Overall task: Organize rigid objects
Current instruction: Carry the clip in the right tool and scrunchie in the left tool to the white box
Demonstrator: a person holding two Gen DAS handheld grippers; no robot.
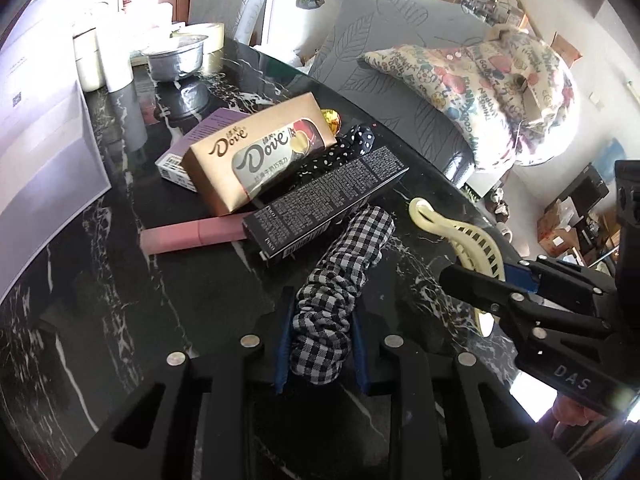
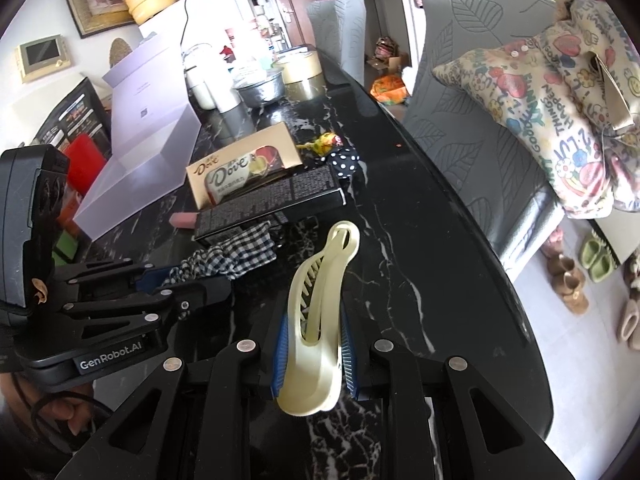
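1. Two tongs are both gripping: the left tongs [image 1: 320, 344] are clamped on a checked scrunchie [image 1: 340, 276].
2. The right tongs [image 2: 312, 356] pinch a cream hair clip [image 2: 316, 320].
3. Both items sit low over the black worktop [image 2: 400, 200], near the chocolate box [image 1: 256, 152].

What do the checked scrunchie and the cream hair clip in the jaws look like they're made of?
Checked scrunchie: soft woven fabric, matte; it bunches and wrinkles between the left gripper pads. Cream hair clip: looks like moulded hard plastic, smooth with a slight sheen; thin stiff teeth and a crisp loop end keep their shape in the right gripper.
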